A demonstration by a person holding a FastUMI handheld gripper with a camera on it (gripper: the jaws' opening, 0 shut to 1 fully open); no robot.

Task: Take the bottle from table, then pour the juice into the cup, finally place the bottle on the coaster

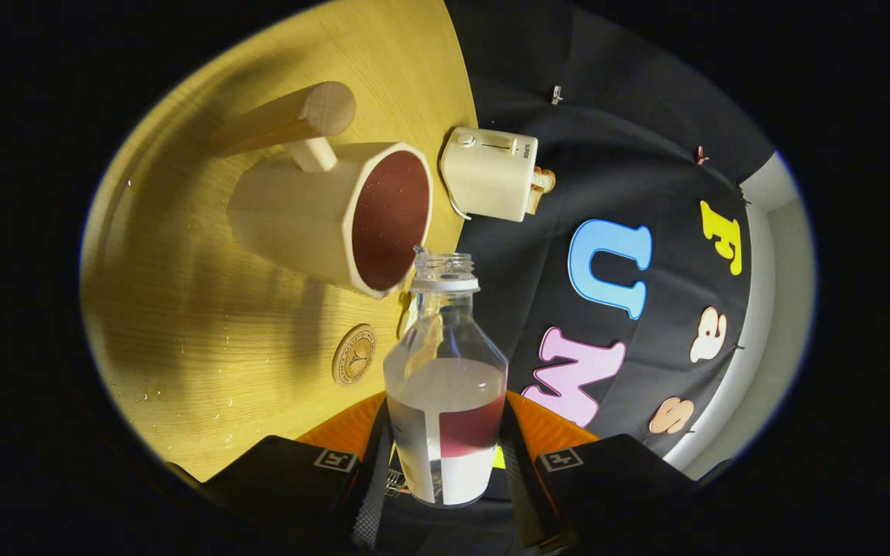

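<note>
The gripper (pixel 445 471) grips the bottle (pixel 445 386), one finger pressed on each side of its lower body. The bottle is uncapped and tipped, its open mouth at the rim of the cup (pixel 329 216) on the table (pixel 182 324). The coaster (pixel 354 354) lies beside the bottle, below the cup. A toaster (pixel 491 174) sits beyond the cup.

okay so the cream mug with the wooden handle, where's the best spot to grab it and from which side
Probably the round wooden handle on the cream mug, approached from the handle side, away from the open mouth. It stands off the wall on a short peg, so fingers could close across it. The mug body looks wide. The gripper is shut on the clear plastic bottle.
</note>
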